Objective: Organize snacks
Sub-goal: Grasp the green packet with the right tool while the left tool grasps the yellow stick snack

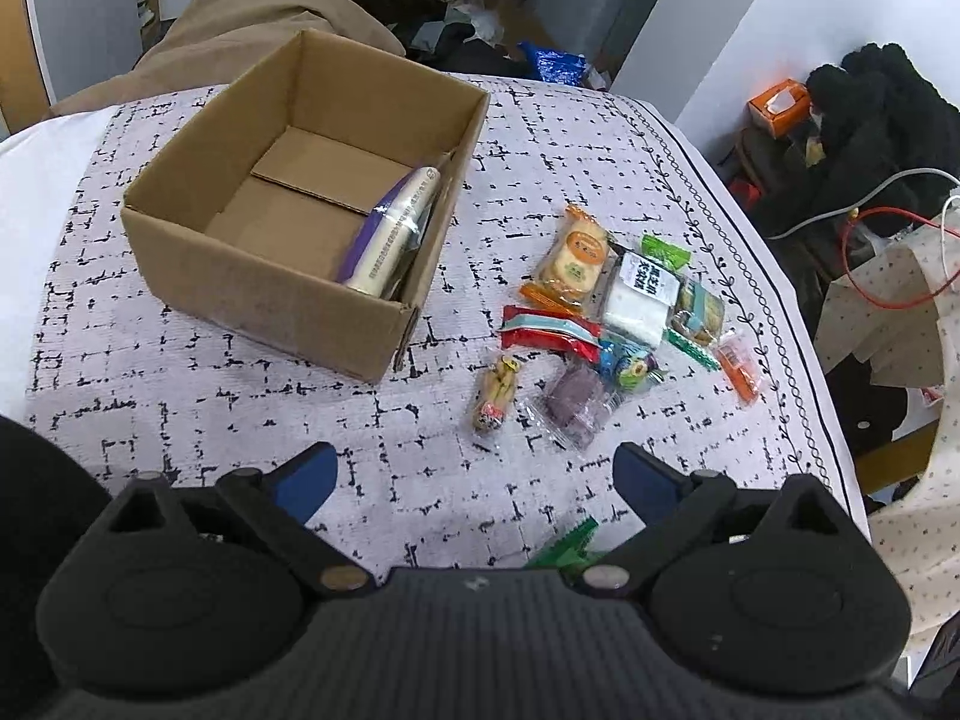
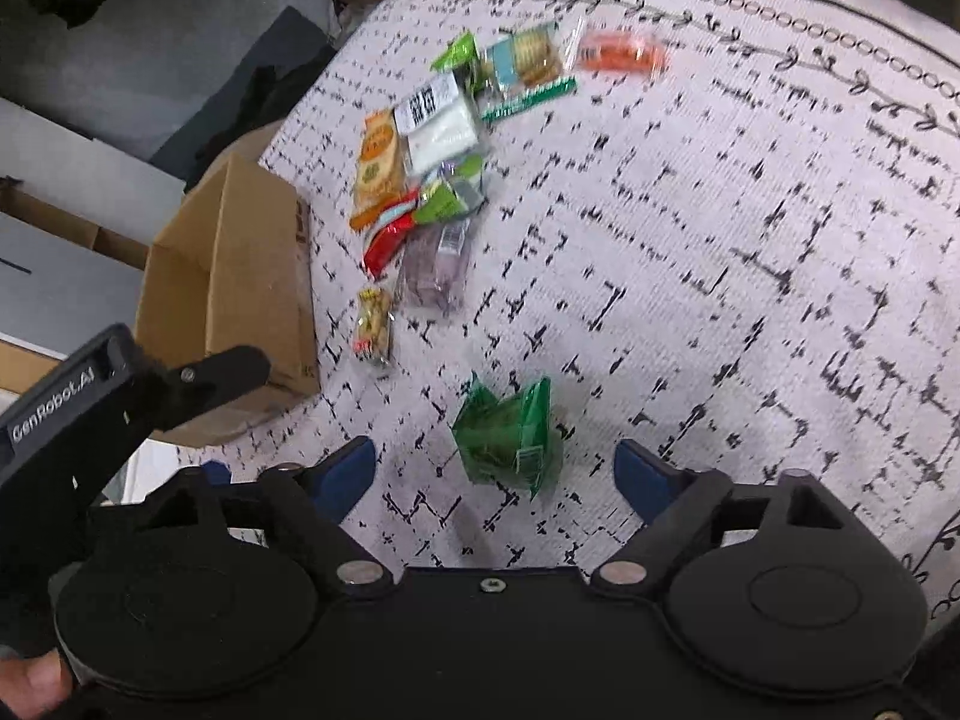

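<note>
The right gripper [image 2: 495,474] is hanging over the patterned tablecloth [image 2: 750,240] with its blue-padded jaws standing apart and nothing pressed between them, and a crumpled green snack packet [image 2: 507,435] is lying in the gap just ahead of the fingertips, at about twelve o'clock from that gripper. The packet is standing slightly bunched, its longer side running roughly from eleven toward five o'clock, so the jaws are straddling it across its shorter width. The left gripper [image 1: 474,480] is also spread wide and empty; from its own view only a green corner of that packet [image 1: 567,543] is showing at about five o'clock, tucked against its body, so the right hand seems the better placed for this pick. The rest of the snacks [image 1: 618,312] are lying in a loose pile at one o'clock from the left gripper, and the open cardboard box [image 1: 180,192], already holding a purple-and-white packet [image 1: 390,228] against its right wall, is sitting at eleven o'clock, just beside the pile.
</note>
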